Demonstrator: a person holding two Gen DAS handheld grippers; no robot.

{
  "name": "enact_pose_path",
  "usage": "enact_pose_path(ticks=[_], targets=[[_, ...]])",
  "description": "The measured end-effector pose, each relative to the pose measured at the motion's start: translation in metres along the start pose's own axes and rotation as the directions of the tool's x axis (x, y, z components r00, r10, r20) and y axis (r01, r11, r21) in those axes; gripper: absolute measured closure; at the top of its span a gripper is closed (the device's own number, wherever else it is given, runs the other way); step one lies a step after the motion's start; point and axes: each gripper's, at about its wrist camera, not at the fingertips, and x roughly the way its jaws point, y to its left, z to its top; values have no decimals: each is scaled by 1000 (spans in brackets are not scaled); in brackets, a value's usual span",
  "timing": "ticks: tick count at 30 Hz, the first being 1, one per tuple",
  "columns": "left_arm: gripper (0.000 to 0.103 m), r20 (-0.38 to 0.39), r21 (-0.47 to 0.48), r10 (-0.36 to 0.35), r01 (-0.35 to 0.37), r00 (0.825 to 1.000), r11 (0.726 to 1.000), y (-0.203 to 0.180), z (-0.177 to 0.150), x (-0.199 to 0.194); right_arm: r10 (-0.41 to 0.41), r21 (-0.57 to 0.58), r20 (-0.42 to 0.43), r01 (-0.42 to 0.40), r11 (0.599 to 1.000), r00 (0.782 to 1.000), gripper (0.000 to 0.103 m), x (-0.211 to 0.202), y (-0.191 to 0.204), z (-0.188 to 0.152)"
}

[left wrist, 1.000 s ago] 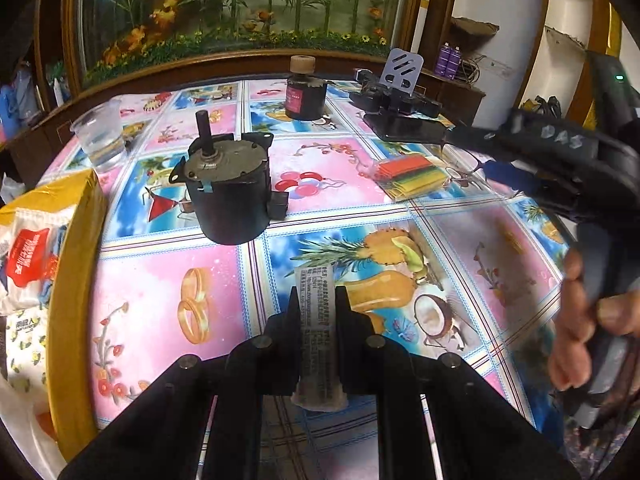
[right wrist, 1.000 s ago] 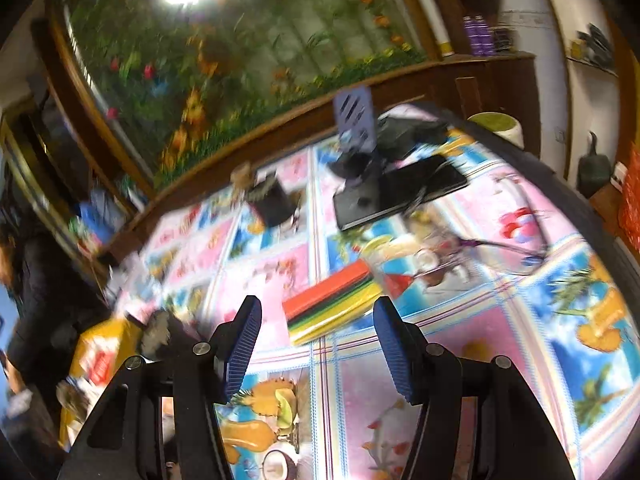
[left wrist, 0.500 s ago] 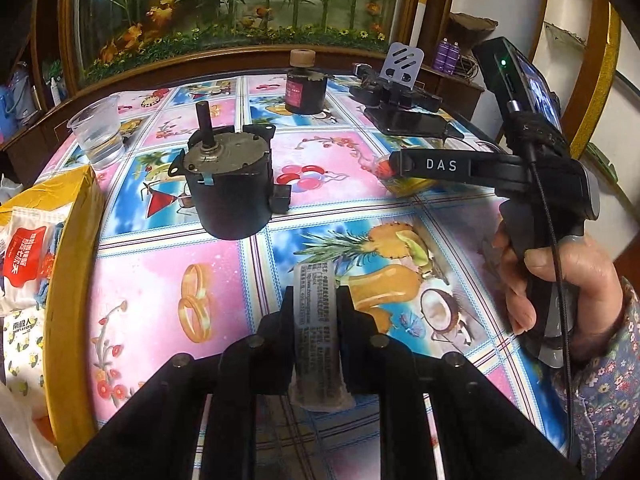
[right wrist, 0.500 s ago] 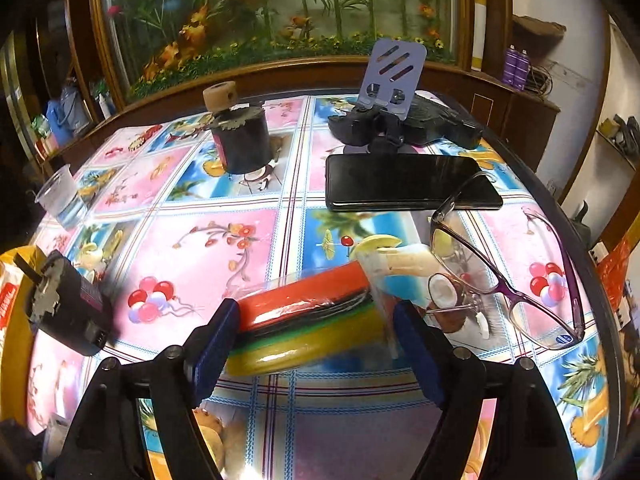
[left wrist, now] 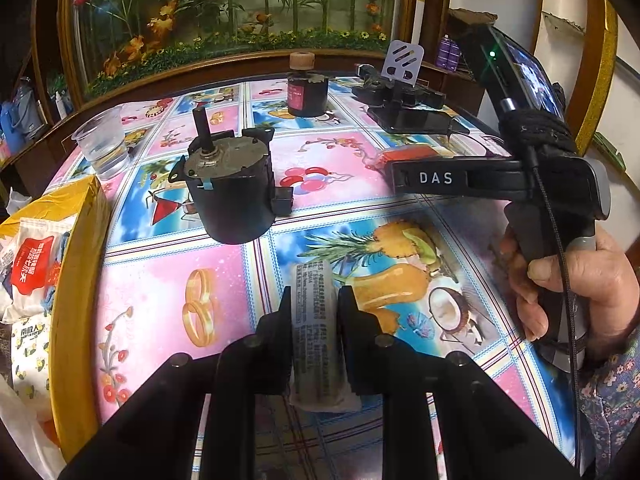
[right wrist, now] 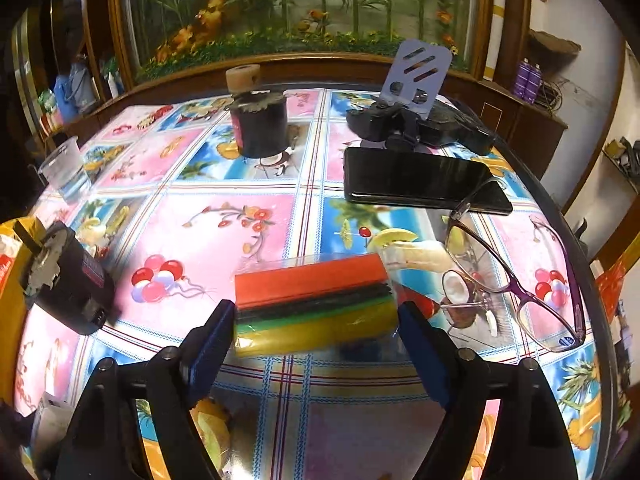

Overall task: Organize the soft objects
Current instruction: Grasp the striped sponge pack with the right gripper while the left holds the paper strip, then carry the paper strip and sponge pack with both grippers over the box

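My left gripper (left wrist: 314,312) is shut on a small white printed packet (left wrist: 316,336), held just above the patterned tablecloth (left wrist: 160,280). My right gripper (right wrist: 316,320) is open, its blue pads on either side of a wrapped pack of coloured sponges (right wrist: 314,304) (red, black, green, yellow) lying on the table. In the left wrist view the right gripper's body hides most of that pack (left wrist: 404,156). A yellow box (left wrist: 76,280) holding soft white packets (left wrist: 28,264) stands at the table's left edge.
A black motor (left wrist: 230,188) stands mid-table, also in the right wrist view (right wrist: 68,276). A dark jar (right wrist: 260,124), a phone (right wrist: 416,180), a phone stand (right wrist: 416,108), glasses (right wrist: 520,276) and a plastic cup (left wrist: 102,144) sit around.
The right gripper swung down and forward to the sponge pack, so its pads now flank it closely. The left gripper stayed put, still holding the packet.
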Motion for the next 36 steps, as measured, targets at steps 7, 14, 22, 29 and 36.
enact_pose_path(ticks=[7,14,22,29,36], targets=[[85,13,-7,-3,4,1000,1000,0,1,-2,16,65,30,-18,998,999,19,-13,-9,1],[86,54,-20,-4,5,999,1000,5,6,-13,19,111,129,-33,993,991,18,-45,-12,3],[86,101,-25,6,-4,995,1000,8,10,-25,3,105,242,-29,994,970,18,-81,5,2],[86,155,-26,57,-54,986,998,13,14,-36,18,81,302,-45,996,953,18,-106,26,-6],[86,157,-18,72,-70,985,997,14,13,-36,29,69,321,-54,996,947,18,-116,35,-16]])
